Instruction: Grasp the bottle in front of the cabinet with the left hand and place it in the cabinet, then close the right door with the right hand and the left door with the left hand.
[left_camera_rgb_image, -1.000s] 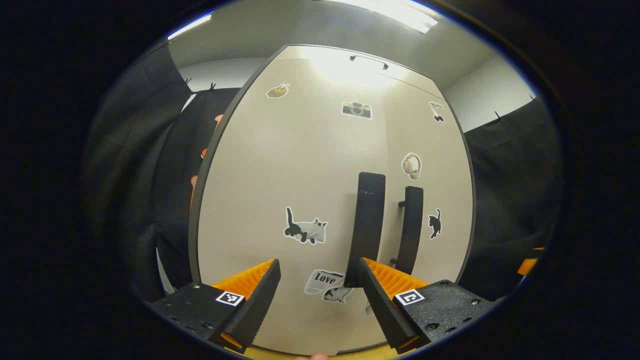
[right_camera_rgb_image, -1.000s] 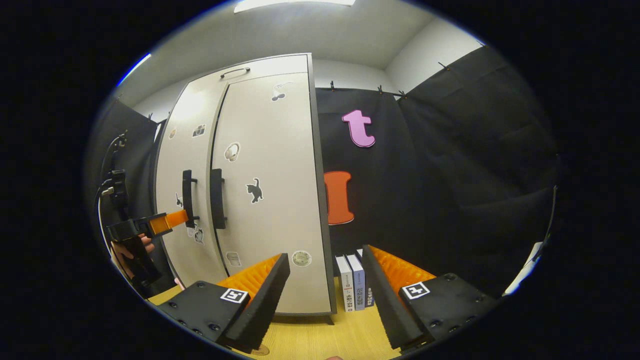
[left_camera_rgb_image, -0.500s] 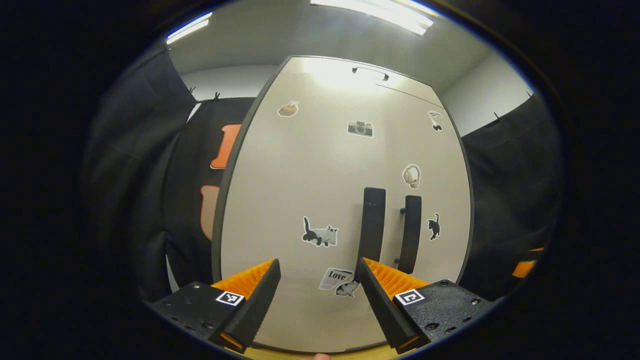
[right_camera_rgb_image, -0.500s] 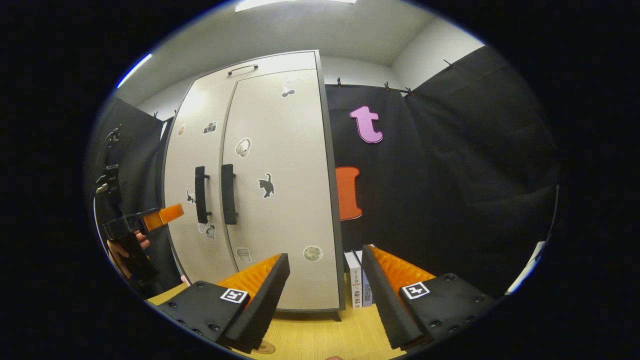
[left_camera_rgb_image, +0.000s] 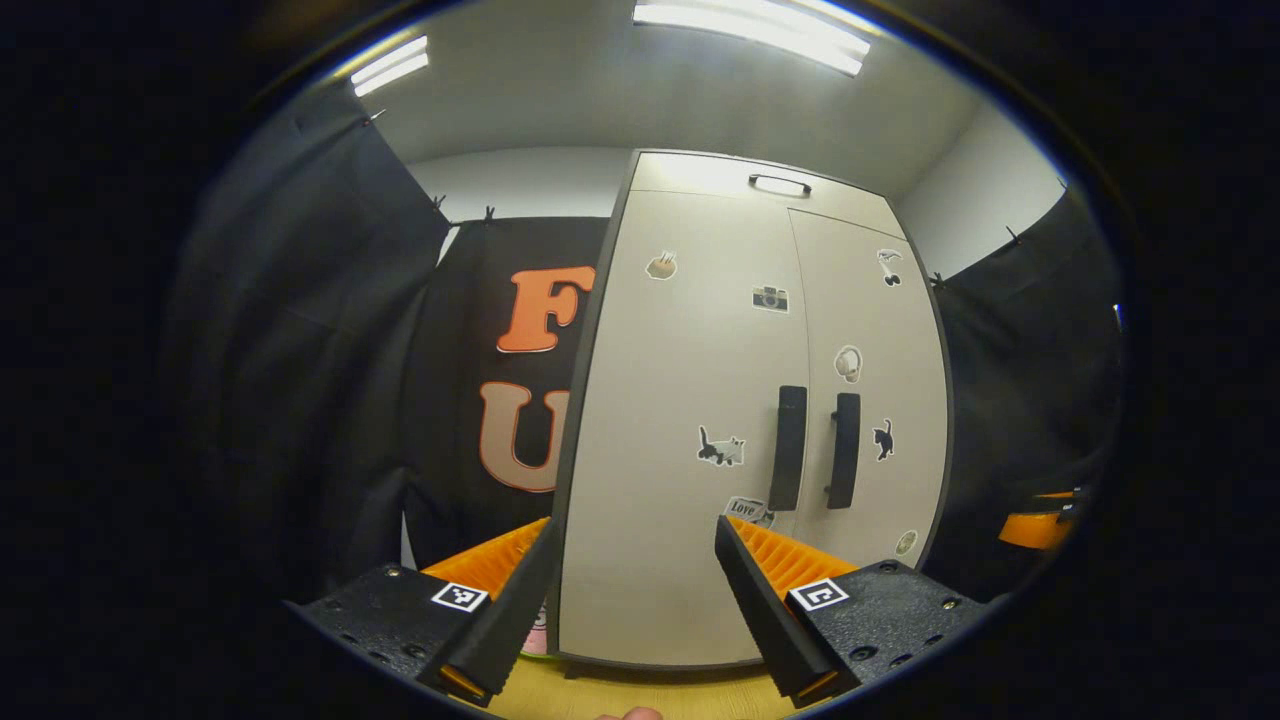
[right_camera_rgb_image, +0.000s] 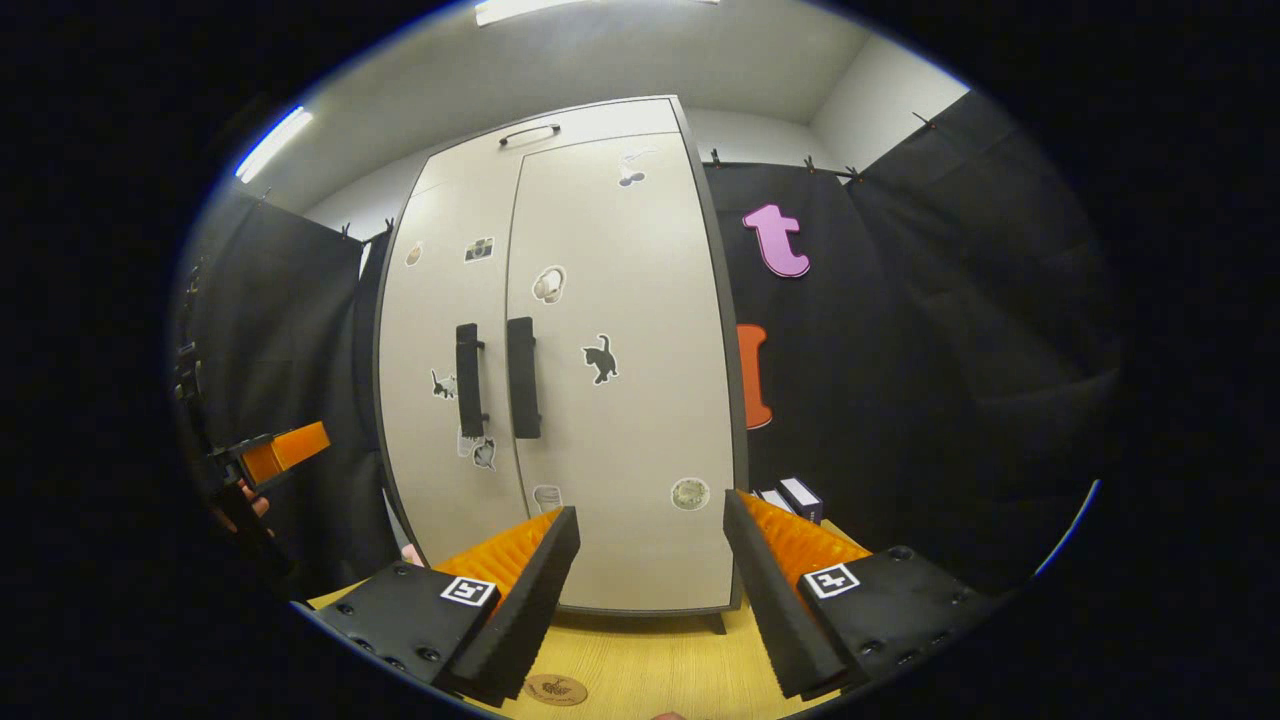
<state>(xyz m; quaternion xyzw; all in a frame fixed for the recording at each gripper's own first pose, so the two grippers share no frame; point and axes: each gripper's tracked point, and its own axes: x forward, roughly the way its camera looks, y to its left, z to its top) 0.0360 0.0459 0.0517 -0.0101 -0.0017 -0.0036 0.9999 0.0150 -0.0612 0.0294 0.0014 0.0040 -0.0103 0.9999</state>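
Cabinet (left_camera_rgb_image: 690, 480) doors flush shut at table's (right_camera_rgb_image: 650, 665) far edge; left gripper (left_camera_rgb_image: 632, 610) and right gripper (right_camera_rgb_image: 648, 598) jaws open, empty, standing well off.

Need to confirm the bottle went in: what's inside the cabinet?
Cannot be seen: the left door and right door both sit shut, handles side by side, covering the inside of the cabinet.

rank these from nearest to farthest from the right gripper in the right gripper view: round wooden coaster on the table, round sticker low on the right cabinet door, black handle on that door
1. Round wooden coaster: on the table, just below the right gripper.
2. Round sticker: low on the right cabinet door, just above the gap between the fingers.
3. Black handle: higher up, at that door's left edge.
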